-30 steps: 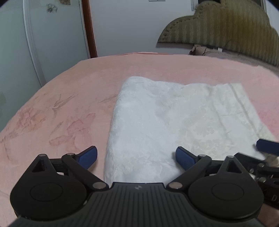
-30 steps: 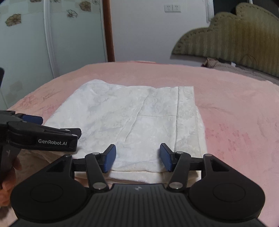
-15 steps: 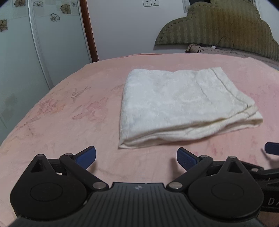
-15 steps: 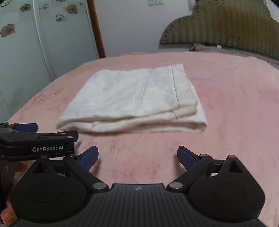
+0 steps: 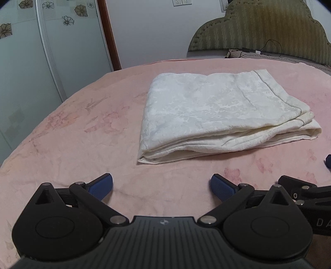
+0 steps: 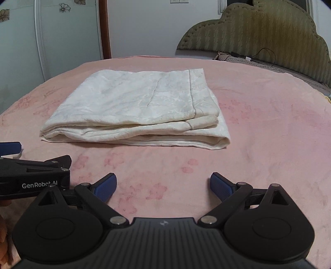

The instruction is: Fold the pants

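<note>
Left wrist view: the left gripper (image 5: pixel 162 184) hangs over the pink bedspread (image 5: pixel 72 144) with its blue-tipped jaws spread wide, holding nothing. The white pants (image 5: pixel 217 115) lie folded in a flat stack farther on, apart from the fingertips.

Right wrist view: the right gripper (image 6: pixel 162 184) is likewise wide and empty, the folded pants (image 6: pixel 140 111) resting beyond it, slightly left of centre, with the left gripper's body at the near left edge

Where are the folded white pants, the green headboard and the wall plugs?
folded white pants (image 5: pixel 209 103): left wrist view, middle of the top layer.
green headboard (image 6: pixel 258 31): right wrist view, middle of its padded front.
wall sockets (image 5: pixel 181 2): left wrist view, their lower edge.
</note>
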A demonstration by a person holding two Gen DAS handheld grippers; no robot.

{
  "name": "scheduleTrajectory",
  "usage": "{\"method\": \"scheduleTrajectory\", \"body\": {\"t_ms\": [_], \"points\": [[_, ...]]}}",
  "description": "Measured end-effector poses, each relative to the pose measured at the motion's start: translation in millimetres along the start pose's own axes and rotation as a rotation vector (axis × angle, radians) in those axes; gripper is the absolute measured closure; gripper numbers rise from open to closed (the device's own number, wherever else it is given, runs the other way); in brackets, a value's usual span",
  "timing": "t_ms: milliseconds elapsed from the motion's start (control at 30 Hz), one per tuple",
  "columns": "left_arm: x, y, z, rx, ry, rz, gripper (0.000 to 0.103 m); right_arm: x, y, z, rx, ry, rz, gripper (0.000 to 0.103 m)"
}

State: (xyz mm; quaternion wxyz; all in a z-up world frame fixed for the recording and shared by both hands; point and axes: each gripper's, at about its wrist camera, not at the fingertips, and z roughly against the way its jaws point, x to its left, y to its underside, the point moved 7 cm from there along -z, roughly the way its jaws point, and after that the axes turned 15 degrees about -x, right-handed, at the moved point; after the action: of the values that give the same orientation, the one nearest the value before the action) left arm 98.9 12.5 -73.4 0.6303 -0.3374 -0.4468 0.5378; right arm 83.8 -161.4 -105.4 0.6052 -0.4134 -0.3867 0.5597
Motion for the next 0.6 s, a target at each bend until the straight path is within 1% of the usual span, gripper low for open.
{"method": "scheduleTrajectory", "body": {"t_ms": [133, 333, 600], "points": [[1.8, 1.3, -1.8, 0.003, 0.007, 0.027, 0.0, -1.9, 1.1, -1.4, 0.002, 0.0, -0.016, 0.002], [8.1, 4.0, -5.7, 0.029, 0.025, 0.11, 0.0, -1.4, 2.2, -1.9, 0.003, 0.005, -0.011, 0.001], [6.4, 5.4, -4.4, 0.023, 0.014, 0.108, 0.0, -1.0, 3.1, -2.1, 0.004, 0.009, -0.003, 0.0]]}}
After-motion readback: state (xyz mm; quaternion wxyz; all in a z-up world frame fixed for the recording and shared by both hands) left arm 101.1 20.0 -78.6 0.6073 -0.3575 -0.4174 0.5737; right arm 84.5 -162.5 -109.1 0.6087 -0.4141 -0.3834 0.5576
